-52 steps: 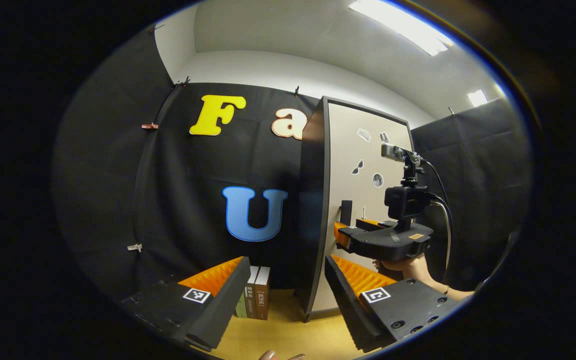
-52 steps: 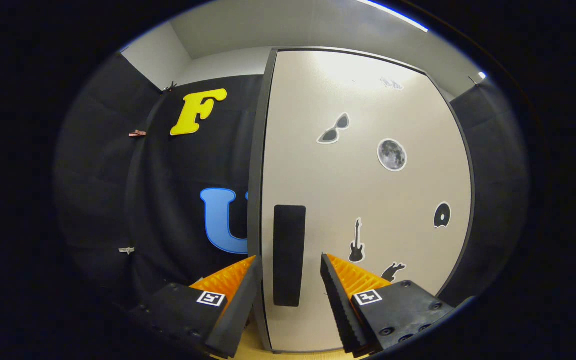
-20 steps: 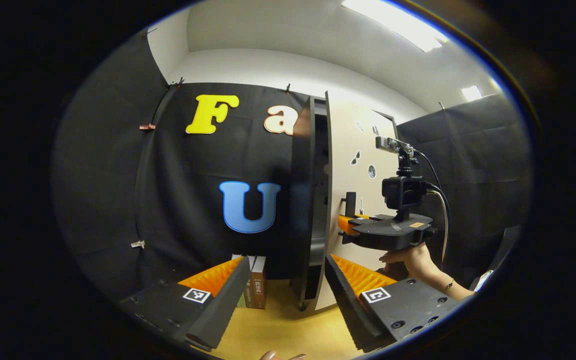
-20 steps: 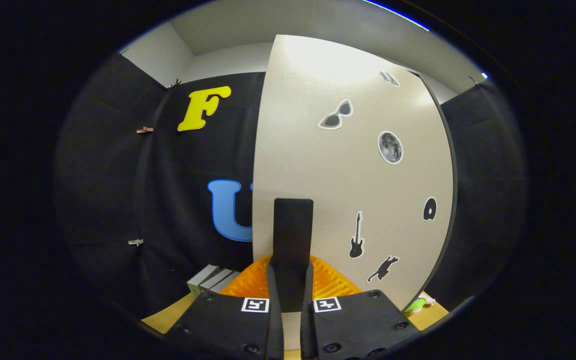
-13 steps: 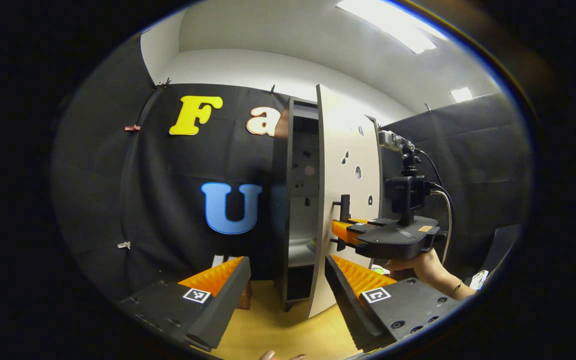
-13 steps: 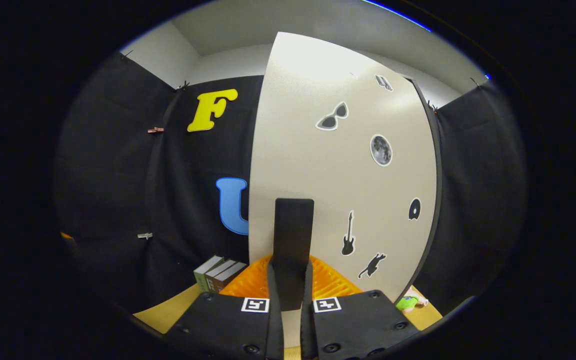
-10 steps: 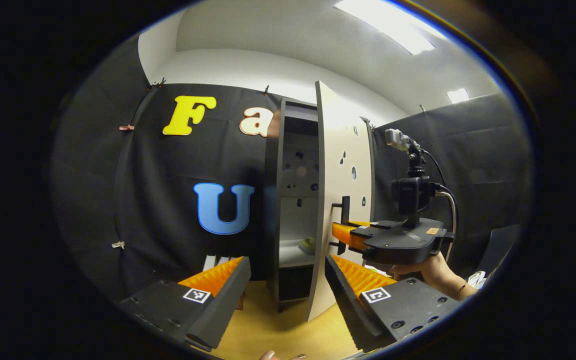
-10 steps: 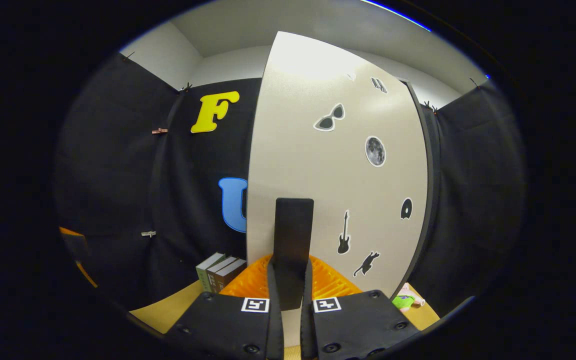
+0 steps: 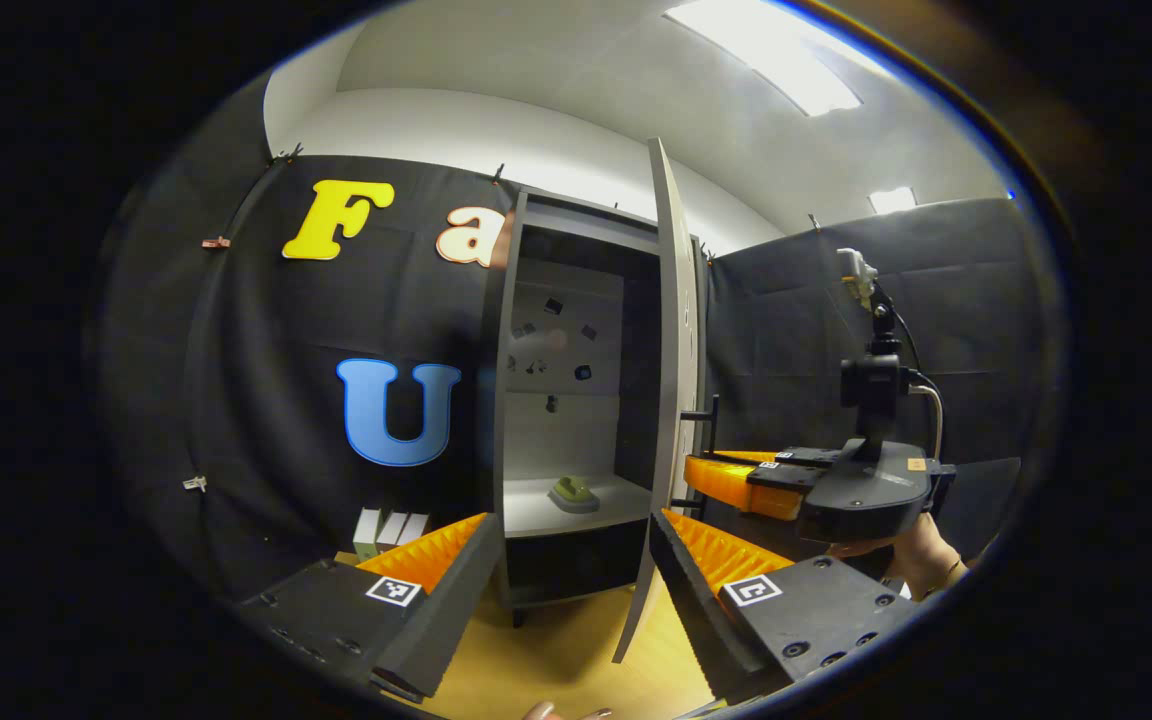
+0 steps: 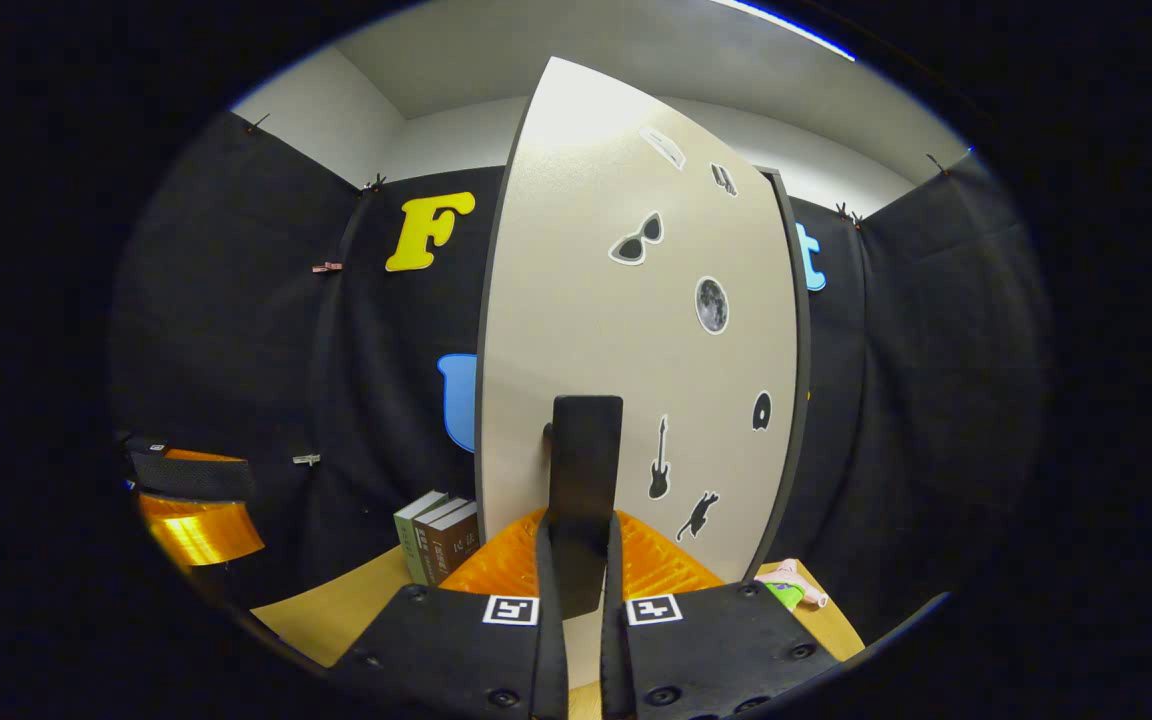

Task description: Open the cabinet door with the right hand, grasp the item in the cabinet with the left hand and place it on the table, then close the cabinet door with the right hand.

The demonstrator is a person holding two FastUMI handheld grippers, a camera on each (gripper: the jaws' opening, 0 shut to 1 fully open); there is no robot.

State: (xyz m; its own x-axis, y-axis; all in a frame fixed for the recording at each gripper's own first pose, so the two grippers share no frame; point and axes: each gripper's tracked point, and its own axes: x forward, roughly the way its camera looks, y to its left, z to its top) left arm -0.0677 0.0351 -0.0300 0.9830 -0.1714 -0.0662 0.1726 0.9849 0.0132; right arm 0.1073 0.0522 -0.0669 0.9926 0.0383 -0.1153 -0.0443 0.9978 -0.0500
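The booth has a white ceiling with lit panels (image 9: 766, 60) above black cloth walls, and a yellow wooden table (image 9: 566, 650) carries everything. On it stands the tall dark cabinet (image 9: 576, 400), its pale inner back wall dotted with small stickers. The cabinet door (image 10: 636, 330), pale with stickers of sunglasses, a moon and a guitar, stands swung wide, seen nearly edge-on in the left gripper view. 2.6 s ago it was closed flat; it has opened steadily since, so the shelf inside is now laid bare.

A row of books (image 10: 436, 535) stands upright on the table left of the cabinet, against the cloth. A small pink-and-green toy (image 10: 791, 585) lies on the table beyond the door's far edge.

The right claw (image 10: 581, 575) is clenched on the door's black upright handle (image 10: 586, 460), both fingers pressed against it; earlier it was spread either side of the handle. In the left gripper view, a hand (image 9: 921, 555) holds it.

The left claw (image 9: 571, 560) is released, fingers wide apart, hanging above the table in front of the cabinet.

The item, a small green thing (image 9: 573, 492), sits on the cabinet shelf, untouched.
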